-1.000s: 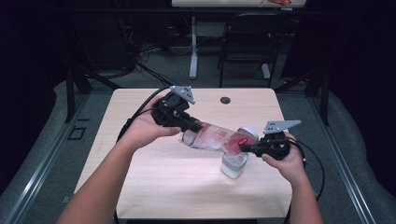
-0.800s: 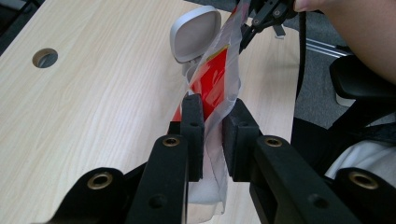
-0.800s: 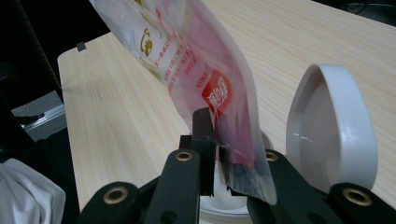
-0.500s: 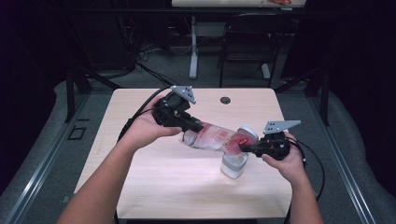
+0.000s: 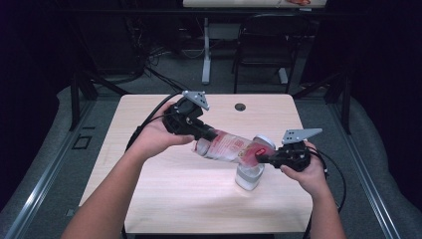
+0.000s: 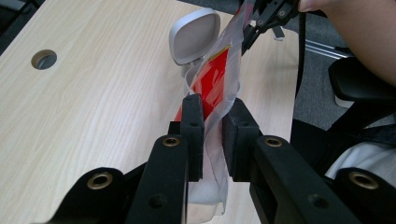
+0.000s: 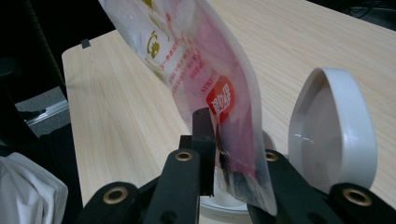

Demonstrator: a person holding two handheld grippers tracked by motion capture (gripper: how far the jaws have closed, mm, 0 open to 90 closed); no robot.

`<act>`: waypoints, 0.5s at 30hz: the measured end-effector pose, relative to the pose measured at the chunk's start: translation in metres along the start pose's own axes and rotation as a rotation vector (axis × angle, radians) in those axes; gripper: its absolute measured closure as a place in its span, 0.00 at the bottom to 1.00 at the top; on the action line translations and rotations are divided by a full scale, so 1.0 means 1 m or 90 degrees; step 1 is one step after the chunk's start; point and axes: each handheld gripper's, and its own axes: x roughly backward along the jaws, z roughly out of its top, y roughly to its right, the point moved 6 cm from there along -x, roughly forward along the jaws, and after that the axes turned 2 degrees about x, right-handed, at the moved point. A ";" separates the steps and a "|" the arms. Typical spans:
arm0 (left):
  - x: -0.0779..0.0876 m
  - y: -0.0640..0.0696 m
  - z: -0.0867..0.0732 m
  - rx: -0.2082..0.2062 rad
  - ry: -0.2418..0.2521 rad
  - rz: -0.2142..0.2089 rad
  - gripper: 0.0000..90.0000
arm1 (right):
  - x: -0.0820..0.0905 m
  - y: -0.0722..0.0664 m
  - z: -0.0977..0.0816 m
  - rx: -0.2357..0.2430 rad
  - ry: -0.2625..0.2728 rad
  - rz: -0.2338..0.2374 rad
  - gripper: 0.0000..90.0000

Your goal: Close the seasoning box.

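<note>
A clear plastic pouch [image 5: 226, 147] with red and pink print hangs tilted above the table, stretched between both grippers. My left gripper [image 5: 199, 133] is shut on its upper left end; in the left gripper view its pads [image 6: 192, 122] pinch the film of the pouch [image 6: 215, 93]. My right gripper [image 5: 260, 158] is shut on the lower right end, with the pouch [image 7: 205, 70] pressed between its jaws. Below that end stands a clear container [image 5: 249, 176] with a white flip lid [image 5: 263, 142] open. The lid [image 7: 334, 135] stands upright in the right gripper view.
The light wood table [image 5: 164, 184] has a round cable hole [image 5: 240, 106] near its far edge. Cables trail from both grippers. A chair [image 5: 261, 45] and a table leg [image 5: 205, 50] stand on the floor beyond the far edge.
</note>
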 end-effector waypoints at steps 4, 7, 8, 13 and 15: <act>0.000 -0.001 0.000 0.000 0.000 0.000 0.89 | 0.000 -0.001 0.000 -0.002 0.001 0.005 0.95; 0.000 -0.001 0.000 0.000 -0.001 -0.002 0.89 | 0.000 -0.001 0.000 -0.004 0.001 0.007 0.95; 0.000 -0.001 0.000 0.000 -0.001 -0.001 0.89 | 0.000 -0.001 0.000 -0.004 0.001 0.007 0.95; 0.000 -0.001 0.000 -0.001 0.001 0.001 0.89 | 0.000 -0.001 0.000 -0.005 0.002 0.010 0.96; 0.001 0.000 0.001 0.001 0.002 0.001 0.89 | 0.000 -0.002 0.000 -0.004 0.000 0.012 0.96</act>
